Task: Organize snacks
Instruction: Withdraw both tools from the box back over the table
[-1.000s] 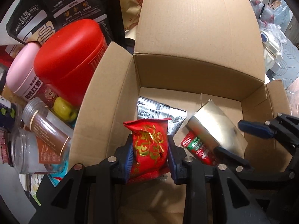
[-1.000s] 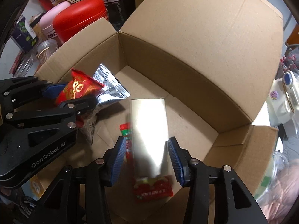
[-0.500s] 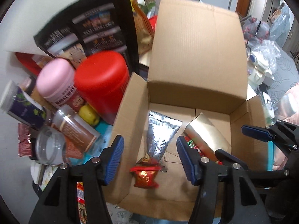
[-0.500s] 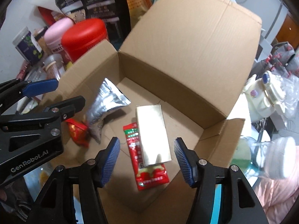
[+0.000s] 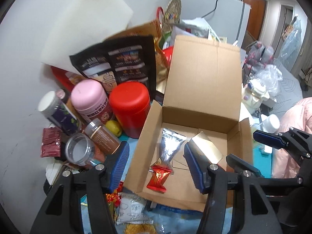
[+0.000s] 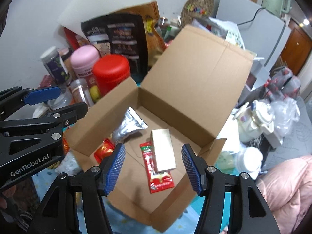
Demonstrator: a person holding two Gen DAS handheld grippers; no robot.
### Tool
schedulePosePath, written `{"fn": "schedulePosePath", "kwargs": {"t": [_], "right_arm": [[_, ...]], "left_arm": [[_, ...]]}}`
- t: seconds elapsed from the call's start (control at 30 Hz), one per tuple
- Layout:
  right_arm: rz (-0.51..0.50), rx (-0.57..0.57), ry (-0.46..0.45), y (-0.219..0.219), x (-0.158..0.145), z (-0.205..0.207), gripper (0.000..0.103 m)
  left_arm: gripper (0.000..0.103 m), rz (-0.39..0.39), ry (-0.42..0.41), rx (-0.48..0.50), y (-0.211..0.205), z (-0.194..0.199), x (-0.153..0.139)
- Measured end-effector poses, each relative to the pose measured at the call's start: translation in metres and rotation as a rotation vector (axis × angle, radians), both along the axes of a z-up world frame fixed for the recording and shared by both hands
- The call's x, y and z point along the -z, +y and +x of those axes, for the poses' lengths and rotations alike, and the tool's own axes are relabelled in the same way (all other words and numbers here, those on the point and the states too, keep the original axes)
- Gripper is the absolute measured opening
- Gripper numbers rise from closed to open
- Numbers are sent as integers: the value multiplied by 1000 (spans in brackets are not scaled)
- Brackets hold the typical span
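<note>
left claw (image 5: 156,169): apart, empty; red packet (image 5: 159,177) dropped in box (image 5: 202,89)
right claw (image 6: 153,167): apart, empty; gold carton (image 6: 162,150) released, lying in box
change: both lifted clear
next: fetch more snacks off counter

Four snack packets lie inside the cardboard box (image 6: 195,81); jars (image 6: 111,74) crowd its left

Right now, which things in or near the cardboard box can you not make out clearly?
- Red sachet: right wrist view, the gold box covers its side.
- Red candy: right wrist view, a blue finger hides part.
- Gold box: left wrist view, finger covers one end.
- Black bag print: blurred, unreadable in both views.
</note>
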State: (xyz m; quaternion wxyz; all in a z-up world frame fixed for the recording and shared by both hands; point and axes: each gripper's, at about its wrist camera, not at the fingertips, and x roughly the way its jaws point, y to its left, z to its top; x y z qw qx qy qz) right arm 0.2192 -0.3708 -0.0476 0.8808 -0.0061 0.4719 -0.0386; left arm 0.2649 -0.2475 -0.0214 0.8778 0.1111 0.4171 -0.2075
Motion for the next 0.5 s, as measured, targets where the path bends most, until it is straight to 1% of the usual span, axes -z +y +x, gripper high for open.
{"fn": "schedulePosePath", "kwargs": {"t": [0.17,0.33,0.5], "right_arm": [[-7,-10,-30,12,-18,-23,60],[-7,-25,-51,27,-28,-49,60],[3,-45,-62,42,-32,-73,60]], "left_arm": [[58,-35,-24,-4,15,-27,-20],[58,-55,-30,-18,32,-53,-27],[58,-57,-40,-37,49,-80,-31]]}}
